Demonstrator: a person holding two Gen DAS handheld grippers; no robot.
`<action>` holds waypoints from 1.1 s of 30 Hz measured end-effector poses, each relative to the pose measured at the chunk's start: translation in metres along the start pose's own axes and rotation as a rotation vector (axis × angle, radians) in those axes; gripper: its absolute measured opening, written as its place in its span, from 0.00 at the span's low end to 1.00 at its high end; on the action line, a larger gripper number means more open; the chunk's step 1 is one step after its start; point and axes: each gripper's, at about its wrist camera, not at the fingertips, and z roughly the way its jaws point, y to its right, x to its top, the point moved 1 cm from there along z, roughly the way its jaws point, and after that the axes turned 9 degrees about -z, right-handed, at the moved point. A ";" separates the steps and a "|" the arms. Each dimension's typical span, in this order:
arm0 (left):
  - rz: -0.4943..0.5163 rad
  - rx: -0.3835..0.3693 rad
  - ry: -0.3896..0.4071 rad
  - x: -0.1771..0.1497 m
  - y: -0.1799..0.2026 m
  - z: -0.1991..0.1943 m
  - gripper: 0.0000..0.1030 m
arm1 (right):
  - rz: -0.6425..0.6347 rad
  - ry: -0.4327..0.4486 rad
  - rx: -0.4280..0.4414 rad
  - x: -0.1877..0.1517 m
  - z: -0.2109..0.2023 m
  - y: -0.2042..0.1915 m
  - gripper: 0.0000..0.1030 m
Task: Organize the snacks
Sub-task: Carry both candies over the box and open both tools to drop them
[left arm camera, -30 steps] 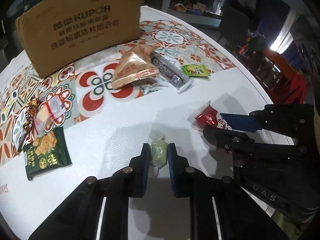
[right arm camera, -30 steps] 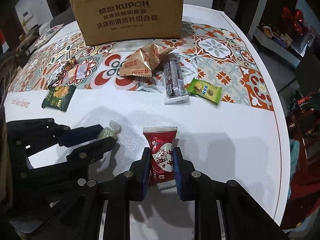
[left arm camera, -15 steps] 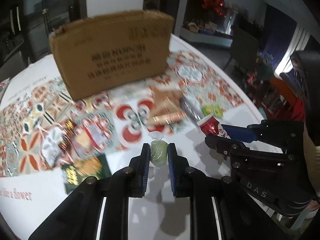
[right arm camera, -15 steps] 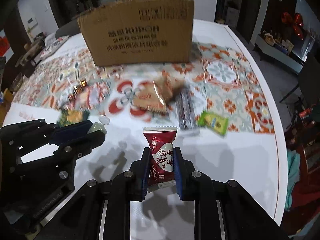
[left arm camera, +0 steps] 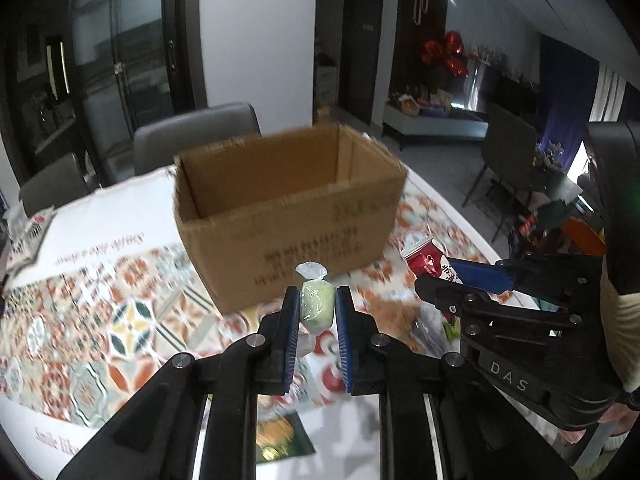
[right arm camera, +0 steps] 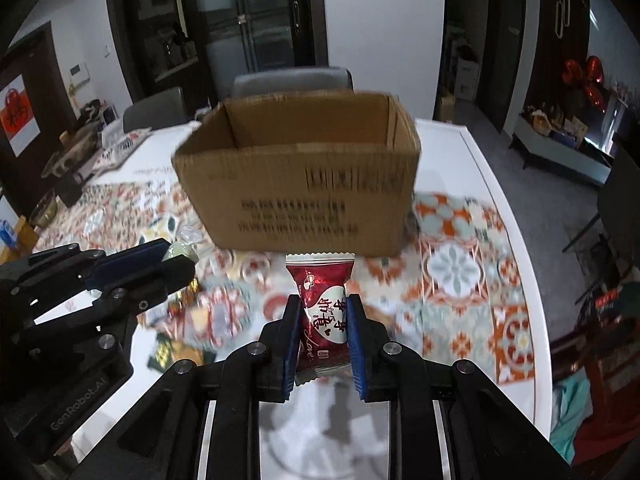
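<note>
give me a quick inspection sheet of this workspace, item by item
surface: white table with a patterned tile-print cloth.
job's things: open cardboard box, upright; what is inside is hidden. green wrapped candy and red snack packet both held off the table.
clutter: loose snack packs on the cloth, blurred; a dark green pack near the front edge.
grippers: left tool shut on the green wrapped candy; right tool shut on the red snack packet.
cables: nothing seen.
surroundings: grey chairs behind the table, dark glass doors, red balloons by a sideboard.
</note>
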 end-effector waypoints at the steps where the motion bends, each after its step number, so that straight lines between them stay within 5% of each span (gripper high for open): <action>1: 0.002 0.004 0.011 0.008 -0.002 -0.002 0.18 | -0.004 0.009 0.001 0.007 -0.001 0.000 0.22; 11: 0.003 0.031 0.029 0.064 -0.017 0.008 0.18 | -0.044 0.079 -0.007 0.072 0.000 0.007 0.22; 22: -0.055 0.072 0.027 0.113 -0.042 0.045 0.19 | -0.068 0.060 0.009 0.128 0.034 0.016 0.22; 24: -0.074 0.114 0.034 0.120 -0.047 0.050 0.37 | -0.074 0.064 0.002 0.138 0.040 0.017 0.23; 26: -0.102 0.123 0.043 0.120 -0.052 0.049 0.53 | -0.047 0.052 -0.027 0.141 0.043 0.023 0.37; 33: -0.048 0.145 0.050 0.093 -0.038 0.036 0.55 | -0.060 0.080 -0.083 0.120 0.029 0.031 0.39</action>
